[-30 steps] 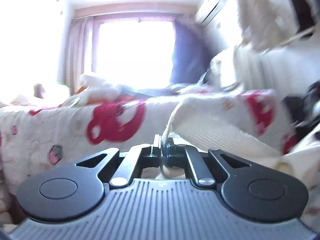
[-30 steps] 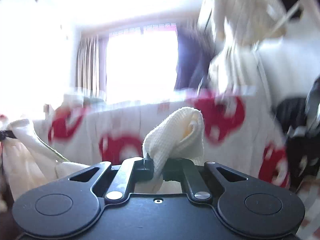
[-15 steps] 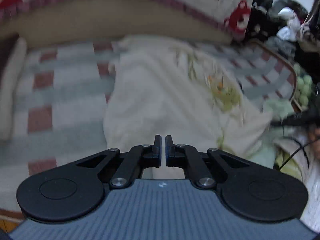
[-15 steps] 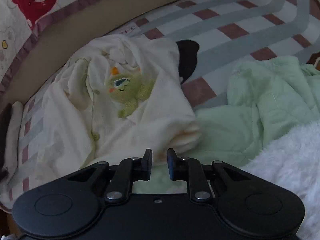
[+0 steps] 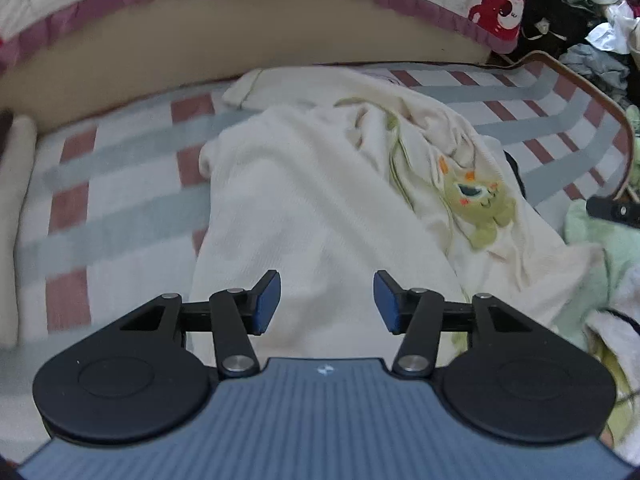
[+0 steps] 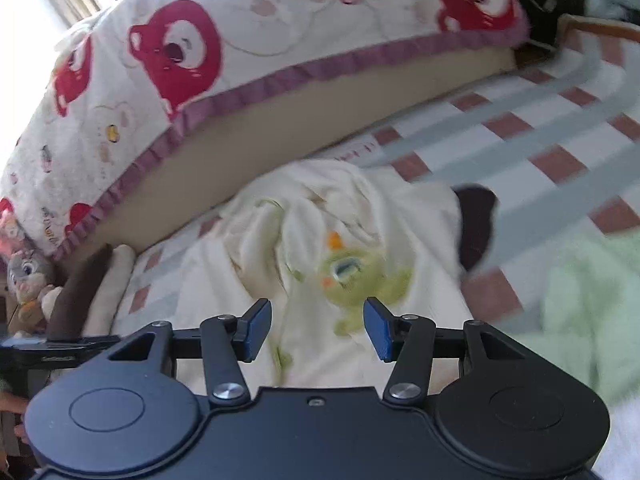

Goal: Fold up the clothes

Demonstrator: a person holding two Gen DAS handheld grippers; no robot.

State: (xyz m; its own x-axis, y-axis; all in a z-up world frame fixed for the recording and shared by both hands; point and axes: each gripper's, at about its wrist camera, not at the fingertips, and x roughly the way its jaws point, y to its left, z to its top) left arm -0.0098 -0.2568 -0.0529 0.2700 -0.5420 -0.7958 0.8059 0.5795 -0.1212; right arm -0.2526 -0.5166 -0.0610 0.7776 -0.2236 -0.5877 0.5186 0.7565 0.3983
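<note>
So I've just let go: a second ago both tongs were pinching the cream top up in the air, now the left gripper and right gripper hang spread wide and empty over it. The cream top lies rumpled on the striped mat, so the folding proper hasn't started.

We lose the cream garment's near hem under the left gripper's body at six o'clock. In the right wrist view its green animal patch is smeared by blur, and the dark cloth at three o'clock stays half tucked beneath the garment.
</note>
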